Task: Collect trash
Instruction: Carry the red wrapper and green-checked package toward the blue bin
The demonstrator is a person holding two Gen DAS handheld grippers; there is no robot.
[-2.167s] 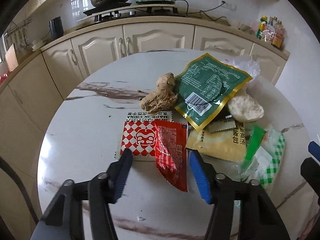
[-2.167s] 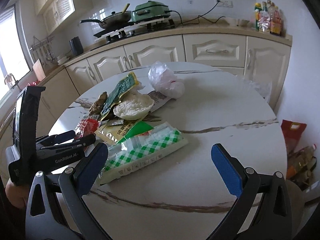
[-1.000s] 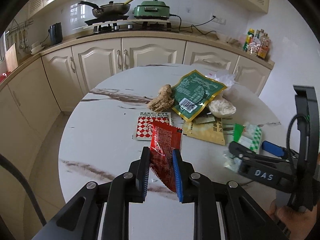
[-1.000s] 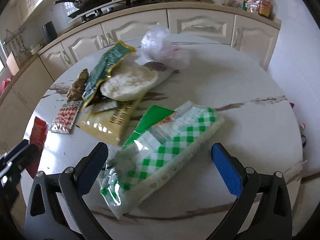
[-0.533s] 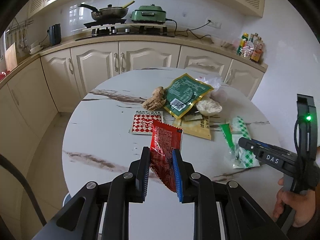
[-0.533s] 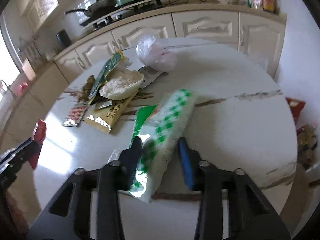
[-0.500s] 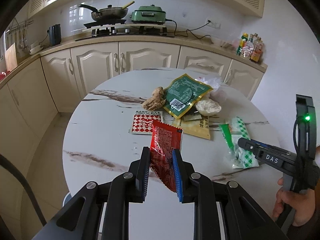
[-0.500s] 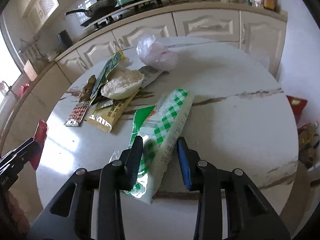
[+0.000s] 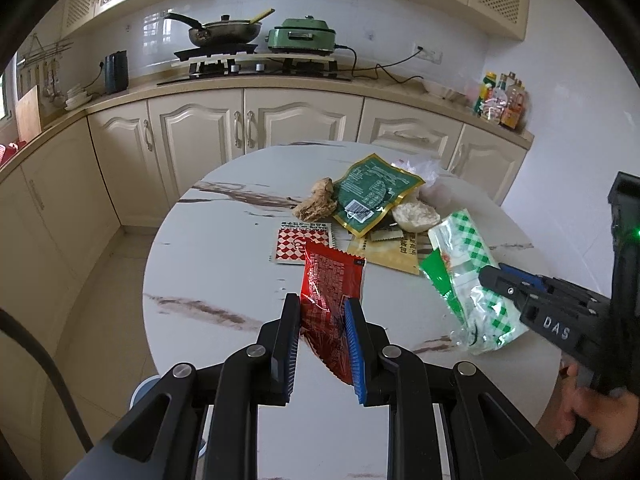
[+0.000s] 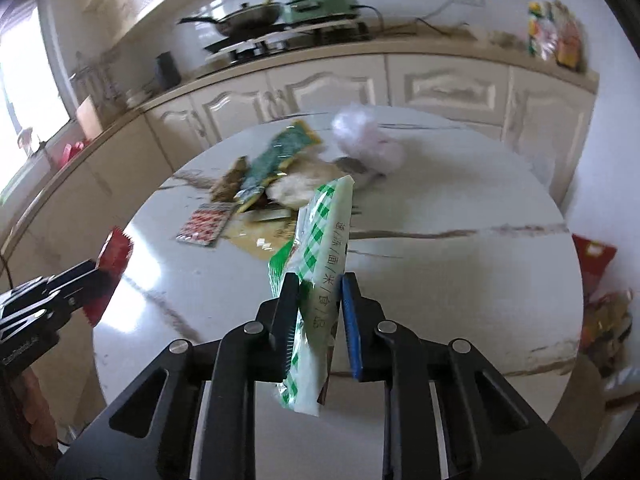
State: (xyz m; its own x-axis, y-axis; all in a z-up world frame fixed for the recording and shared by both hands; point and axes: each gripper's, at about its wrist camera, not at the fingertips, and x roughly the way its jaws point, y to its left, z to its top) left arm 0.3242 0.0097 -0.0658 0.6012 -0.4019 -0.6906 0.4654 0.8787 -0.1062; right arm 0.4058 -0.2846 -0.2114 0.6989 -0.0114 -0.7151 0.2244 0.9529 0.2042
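Closing my right tool on the green-checked packet, I lifted it off the worktop; my left tool still gripped the red sachet near me. More wrappers remained far.

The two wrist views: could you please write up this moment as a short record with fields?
setting: kitchen, round marble table
left gripper: shut on red wrapper, held above the table
right gripper: jaws closing, green-checked bag between them, off the table
still on table: green pouch, red-checked packet, yellow sachet, ginger root, bun, white plastic bag
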